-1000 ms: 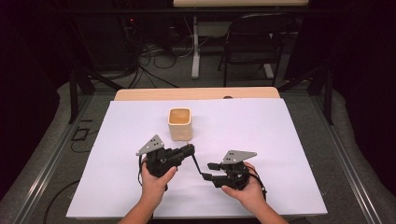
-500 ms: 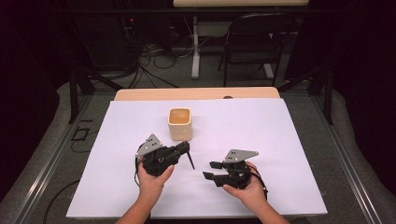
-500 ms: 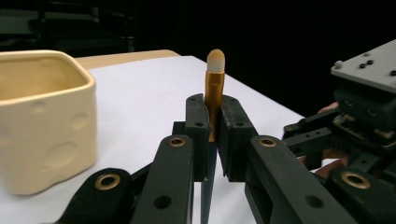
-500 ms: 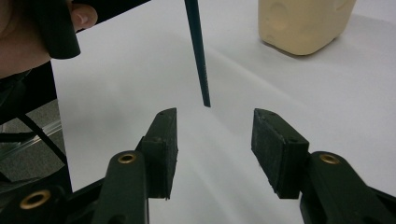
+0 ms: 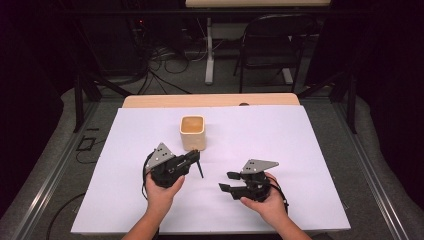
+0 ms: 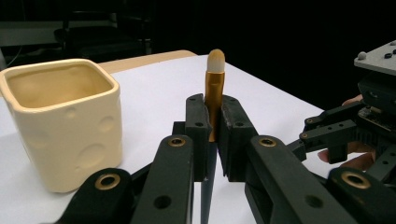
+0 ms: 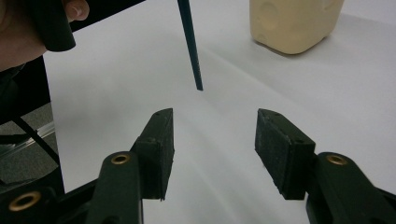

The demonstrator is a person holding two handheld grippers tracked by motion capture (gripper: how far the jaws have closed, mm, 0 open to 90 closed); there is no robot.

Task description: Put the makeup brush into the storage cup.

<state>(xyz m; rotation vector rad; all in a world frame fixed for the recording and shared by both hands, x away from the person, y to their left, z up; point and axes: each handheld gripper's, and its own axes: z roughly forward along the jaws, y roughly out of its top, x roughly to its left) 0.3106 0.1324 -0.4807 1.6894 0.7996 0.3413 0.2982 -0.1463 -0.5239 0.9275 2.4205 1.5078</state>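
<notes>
Brush (image 6: 215,93), gold-ferruled with a dark handle, is clamped upright by the left gripper (image 6: 213,122) just beside the cream cup (image 5: 193,132), near the desk's (image 5: 300,150) middle. The right gripper (image 7: 214,151) is held agape toward the near edge.

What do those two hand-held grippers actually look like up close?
Both the left gripper and the right gripper are black, each topped by a grey three-cornered plate. Their linked jaws have brass-coloured pivot rings and flat black pads. Black cables trail from them. The forearms are bare.
</notes>
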